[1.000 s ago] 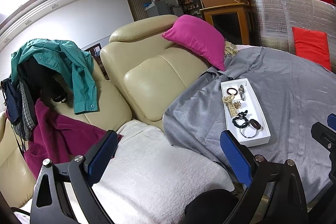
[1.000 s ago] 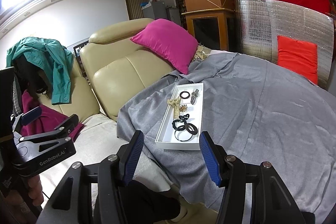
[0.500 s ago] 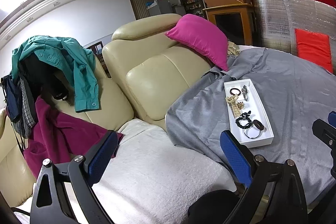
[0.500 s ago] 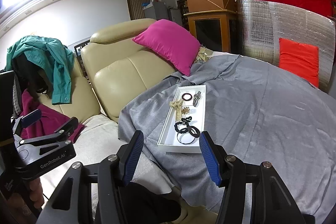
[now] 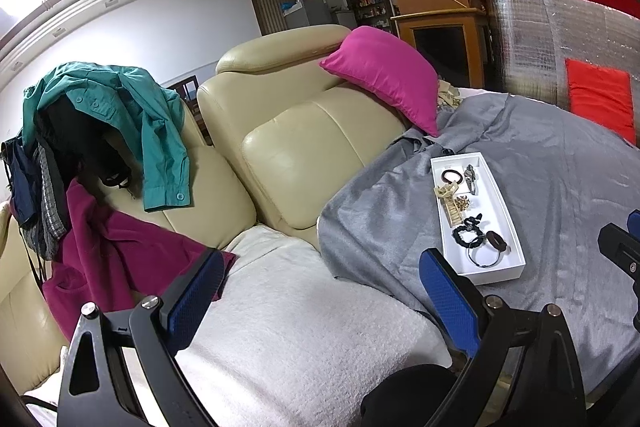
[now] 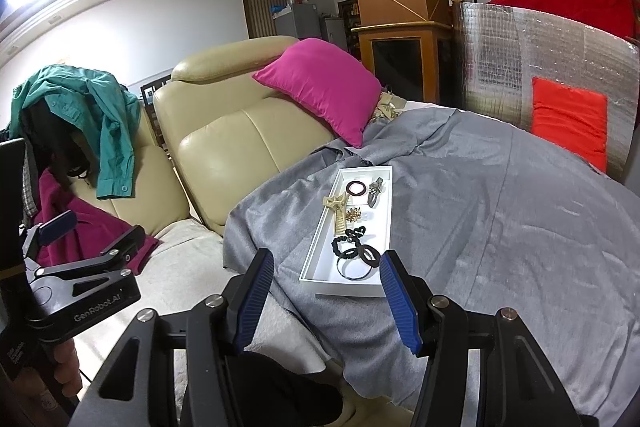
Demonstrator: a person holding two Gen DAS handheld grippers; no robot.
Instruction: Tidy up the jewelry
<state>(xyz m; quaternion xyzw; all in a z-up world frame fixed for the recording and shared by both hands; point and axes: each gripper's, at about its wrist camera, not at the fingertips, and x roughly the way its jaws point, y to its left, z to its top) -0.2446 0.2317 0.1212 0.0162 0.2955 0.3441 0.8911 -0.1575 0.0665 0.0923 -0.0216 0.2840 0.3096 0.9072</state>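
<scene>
Centrally, the white tray point(image 6: 386, 211) of jewelry lies on the grey blanket point(image 6: 500, 227), right of the beige sofa point(image 6: 240, 147). Nearer, right tongs point(image 6: 326, 293) and left tongs point(image 5: 320, 291) gape apart, empty.

black grippers, blue ribbed fingers point(image 6: 398, 303), silver screws

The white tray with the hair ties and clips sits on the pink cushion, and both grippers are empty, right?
Not quite. The white tray lies on the grey blanket, apart from the pink cushion, as the right wrist view shows. Both the left gripper and right gripper are indeed empty.
</scene>
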